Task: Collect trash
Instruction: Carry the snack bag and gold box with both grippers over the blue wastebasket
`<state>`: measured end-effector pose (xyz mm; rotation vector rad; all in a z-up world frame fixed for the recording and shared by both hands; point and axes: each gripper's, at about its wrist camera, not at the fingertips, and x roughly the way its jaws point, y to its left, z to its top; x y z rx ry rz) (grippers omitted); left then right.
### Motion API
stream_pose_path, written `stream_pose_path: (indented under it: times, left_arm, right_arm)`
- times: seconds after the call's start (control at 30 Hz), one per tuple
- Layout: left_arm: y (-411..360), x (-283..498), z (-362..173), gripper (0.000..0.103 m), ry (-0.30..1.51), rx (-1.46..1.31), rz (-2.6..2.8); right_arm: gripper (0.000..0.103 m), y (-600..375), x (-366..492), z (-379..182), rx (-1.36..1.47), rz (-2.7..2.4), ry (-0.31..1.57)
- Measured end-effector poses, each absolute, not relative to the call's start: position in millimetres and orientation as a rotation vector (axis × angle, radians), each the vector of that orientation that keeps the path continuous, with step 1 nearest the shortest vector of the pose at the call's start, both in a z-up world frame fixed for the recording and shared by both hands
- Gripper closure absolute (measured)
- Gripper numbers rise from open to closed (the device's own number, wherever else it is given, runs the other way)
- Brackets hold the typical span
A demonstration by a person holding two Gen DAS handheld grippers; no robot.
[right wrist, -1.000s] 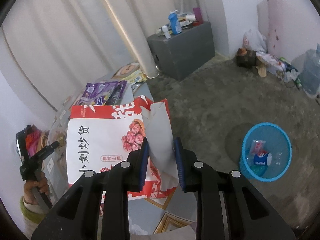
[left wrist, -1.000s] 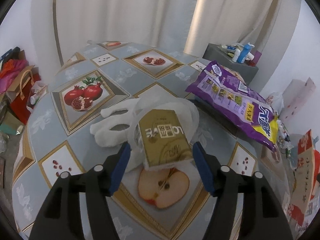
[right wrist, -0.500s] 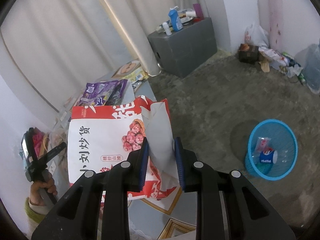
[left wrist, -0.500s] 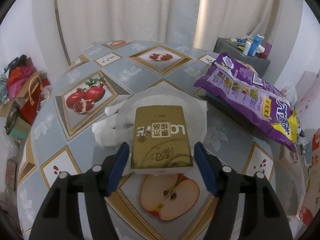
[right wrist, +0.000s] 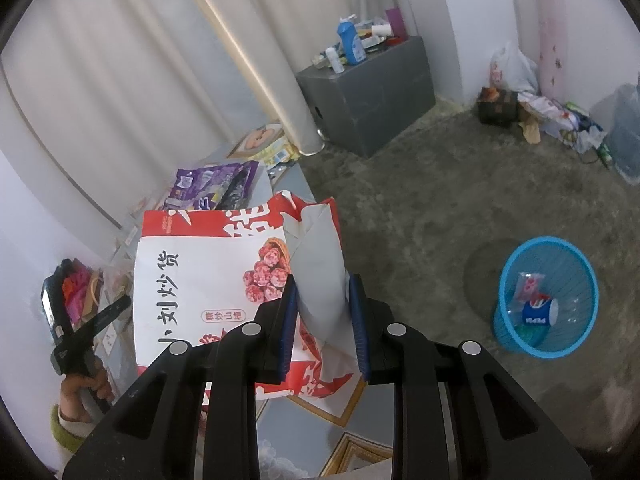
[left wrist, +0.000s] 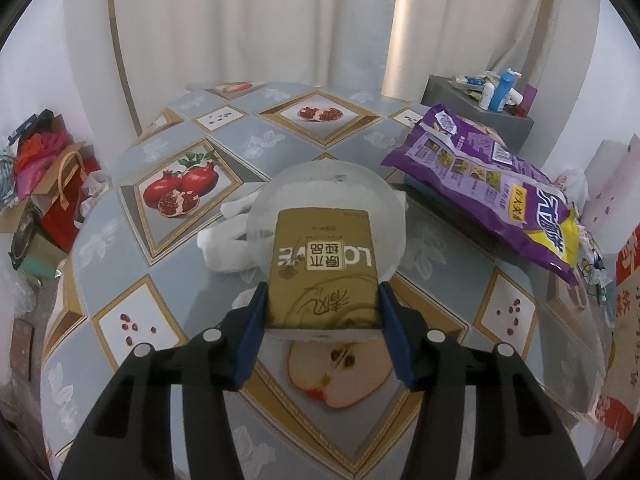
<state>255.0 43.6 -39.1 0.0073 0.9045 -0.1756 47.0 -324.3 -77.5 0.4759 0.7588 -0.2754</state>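
The left gripper [left wrist: 323, 322] has just been closing its jaws, and its blue pads now press both sides of a flat gold cardboard box [left wrist: 323, 276] with printed lettering, clamping it by its near end. The box lies over the near edge of a round translucent plastic lid [left wrist: 328, 200], which sits on the round table with a grey fruit-patterned cloth [left wrist: 168, 280]. Just left of the lid lies a crumpled white plastic bag [left wrist: 226, 242]. Right of the lid, near the table's right edge, rests a long purple snack bag [left wrist: 492, 184].

The right gripper [right wrist: 323, 318] is clamped on the folded grey side of a large red and white snack bag [right wrist: 208, 280], held up above the table's edge. Left of that bag, a person's hand [right wrist: 86, 390] grips the handle of the other tool. On the floor well to the right of the table stands a blue mesh waste basket [right wrist: 548, 296] holding a blue can and a wrapper. Beyond the table, a grey cabinet [right wrist: 368, 100] carries bottles, in front of pale curtains [right wrist: 160, 60].
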Motion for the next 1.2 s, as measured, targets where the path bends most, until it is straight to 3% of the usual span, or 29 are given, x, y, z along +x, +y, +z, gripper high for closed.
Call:
stream_pose_path:
  times: [0.77, 0.97, 1.2]
  left_arm:
    - [71.8, 177.5, 16.9, 0.051, 0.849, -0.068, -0.279]
    - [39.1, 163.5, 43.9, 0.051, 0.802, -0.059, -0.386]
    - [-57.0, 144.7, 77.4, 0.051, 0.737, -0.005, -0.666]
  right_arm:
    - [0.082, -316.9, 14.6, -52.7, 0.433, -0.275, 0.663]
    - [0.082, -335.4, -16.5, -44.0, 0.459, -0.338, 0.613]
    - [0.082, -377.1, -69.5, -35.4, 0.481, -0.519, 0.545]
